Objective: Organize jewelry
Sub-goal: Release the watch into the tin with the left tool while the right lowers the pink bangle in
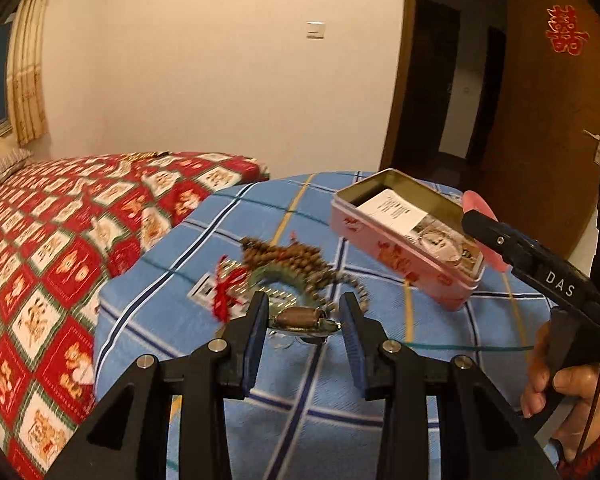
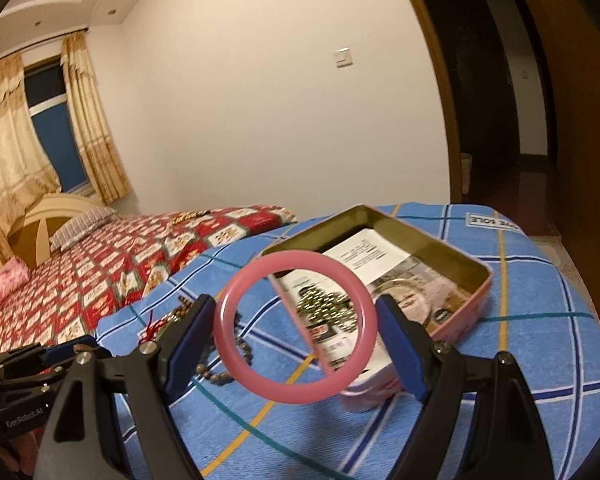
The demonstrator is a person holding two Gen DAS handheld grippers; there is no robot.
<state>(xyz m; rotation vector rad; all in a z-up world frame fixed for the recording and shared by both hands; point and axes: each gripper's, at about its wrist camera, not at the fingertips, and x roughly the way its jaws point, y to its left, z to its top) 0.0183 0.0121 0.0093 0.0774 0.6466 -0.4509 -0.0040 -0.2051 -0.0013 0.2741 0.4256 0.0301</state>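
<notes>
Bead pile (image 1: 296,268) sits left on the blue checked cloth (image 1: 308,392). My left gripper (image 1: 305,320) is clamped on a small brown clasp piece (image 1: 300,317), long axis running pad to pad. My right gripper (image 2: 296,330) grips the pink bangle (image 2: 294,327) across its width, upright, just in front of the open pink tin (image 2: 384,264), which lies beyond and right; right hand is nearer it.

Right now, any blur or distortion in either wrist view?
Left wrist: bead pile and the small clasp piece in the left gripper are motion-smeared; door frame bows from fisheye. Right wrist: pink bangle fairly sharp, tin contents soft, warm indoor cast.
</notes>
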